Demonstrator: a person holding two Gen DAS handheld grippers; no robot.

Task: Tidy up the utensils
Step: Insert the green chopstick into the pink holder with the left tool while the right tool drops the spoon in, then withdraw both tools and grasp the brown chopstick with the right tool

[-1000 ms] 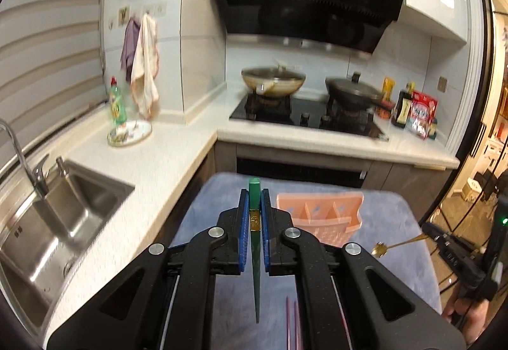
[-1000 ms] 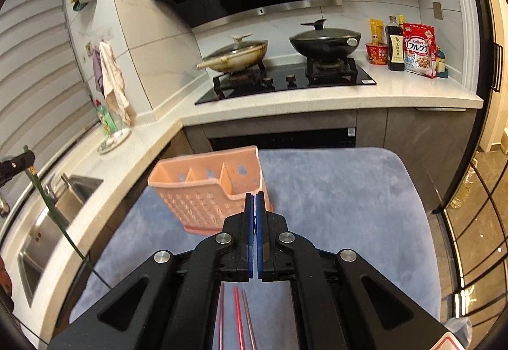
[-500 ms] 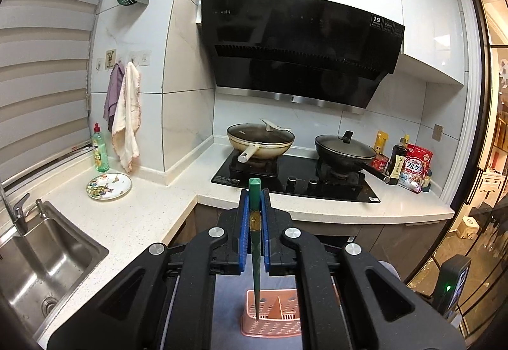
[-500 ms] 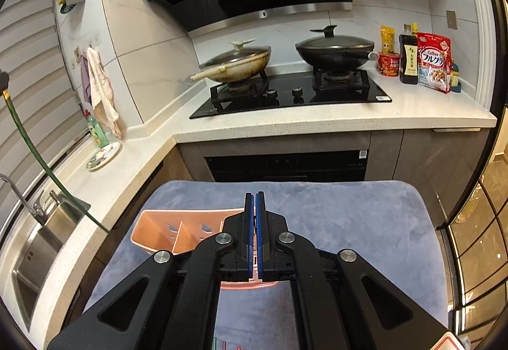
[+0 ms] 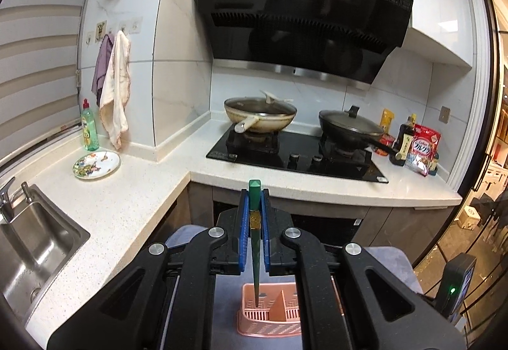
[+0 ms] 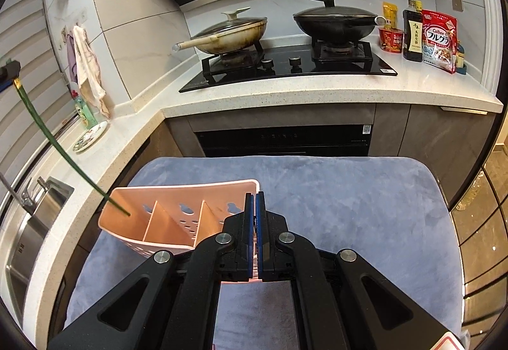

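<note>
Left gripper (image 5: 254, 216) fingers pinch the green chopstick (image 5: 255, 258), tip inside the pink basket (image 6: 177, 220); right gripper (image 6: 255, 223) fingers pressed together.

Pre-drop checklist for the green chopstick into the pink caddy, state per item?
1. Left tongs clamped on green chopstick: ok.
2. Chopstick tip inside the end compartment on the sink side of the pink caddy, as seen from the right wrist view: ok.
3. Tip resting on the caddy floor: cannot tell.
4. Caddy sitting on the blue mat: ok.
5. Right tongs shut, holding nothing: ok.
6. Right tongs clear of the caddy rim: cannot tell, they overlap it in view.
</note>
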